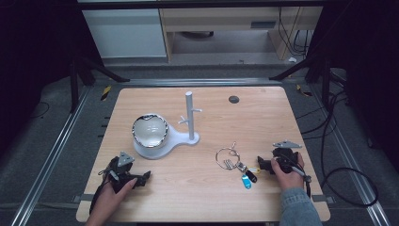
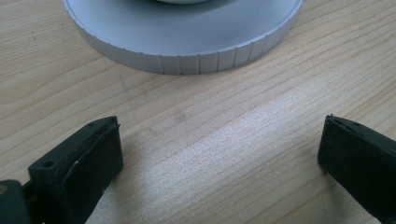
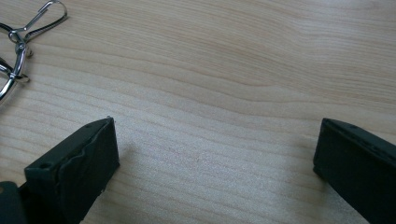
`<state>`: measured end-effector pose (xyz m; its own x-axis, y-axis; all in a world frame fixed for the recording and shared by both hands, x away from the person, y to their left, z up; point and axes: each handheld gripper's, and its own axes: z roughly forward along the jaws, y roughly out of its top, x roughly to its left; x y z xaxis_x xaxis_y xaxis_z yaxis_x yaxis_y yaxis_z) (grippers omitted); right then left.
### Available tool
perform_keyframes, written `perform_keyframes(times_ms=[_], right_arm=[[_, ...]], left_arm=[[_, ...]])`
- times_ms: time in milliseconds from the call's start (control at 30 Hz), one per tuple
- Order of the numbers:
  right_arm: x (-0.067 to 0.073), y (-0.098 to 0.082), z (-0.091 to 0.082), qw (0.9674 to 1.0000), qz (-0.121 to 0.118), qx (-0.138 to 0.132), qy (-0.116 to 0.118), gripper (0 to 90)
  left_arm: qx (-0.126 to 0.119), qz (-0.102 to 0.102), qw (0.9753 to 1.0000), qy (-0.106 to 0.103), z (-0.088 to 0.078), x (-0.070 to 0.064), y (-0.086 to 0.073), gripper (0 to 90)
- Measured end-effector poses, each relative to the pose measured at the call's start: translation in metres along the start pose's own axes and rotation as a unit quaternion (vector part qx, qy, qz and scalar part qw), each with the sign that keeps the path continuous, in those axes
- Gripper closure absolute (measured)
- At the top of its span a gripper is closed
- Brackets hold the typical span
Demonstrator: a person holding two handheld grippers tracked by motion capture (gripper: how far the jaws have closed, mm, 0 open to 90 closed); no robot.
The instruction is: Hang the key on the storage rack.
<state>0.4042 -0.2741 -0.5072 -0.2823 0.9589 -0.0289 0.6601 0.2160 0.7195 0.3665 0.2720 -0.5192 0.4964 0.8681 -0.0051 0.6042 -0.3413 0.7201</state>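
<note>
1. The bunch of keys (image 1: 237,164) lies on the table (image 1: 263,117) at lower right of centre in the high view: a big wire ring toward the middle, then small keys, a black fob and a blue tag trailing down and right. Its long axis runs diagonally, upper left to lower right.
2. The right gripper (image 1: 264,164) sits just right of the blue tag, near it but apart, jaws pointing left at the bunch. In the right gripper view its jaws stand wide apart over bare wood, with wire clips of the bunch at upper left.
3. The right hand is clearly nearer; I judge it the likely one to pick up.
4. The left gripper (image 1: 143,176) rests at lower left, well apart from the keys, jaws spread and empty.
5. The white stand (image 1: 190,120) holds a shiny bowl (image 1: 149,130) on its round base (image 2: 187,42); I cannot tell whether anything is inside it.
</note>
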Motion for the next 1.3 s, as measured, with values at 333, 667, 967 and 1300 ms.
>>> perform_keyframes(times_ms=[333,667,967,1300], right_arm=[[0.003,0.004,-0.002,0.9999,-0.006,0.002,0.013,10.5],[0.013,0.029,-0.023,0.9936,-0.075,0.040,0.075,26.1],[0.036,0.048,-0.032,0.9801,-0.131,0.078,0.128,46.7],[0.057,0.055,-0.023,0.9631,-0.191,0.109,0.156,68.0]], left_arm=[[0.001,0.002,1.0000,-0.002,0.000,0.001,0.000,0.0],[0.001,0.003,1.0000,-0.003,0.001,0.001,0.001,0.0],[0.001,0.003,1.0000,-0.003,0.001,0.001,0.001,0.0],[0.001,0.003,1.0000,-0.003,0.001,0.001,0.001,0.0]])
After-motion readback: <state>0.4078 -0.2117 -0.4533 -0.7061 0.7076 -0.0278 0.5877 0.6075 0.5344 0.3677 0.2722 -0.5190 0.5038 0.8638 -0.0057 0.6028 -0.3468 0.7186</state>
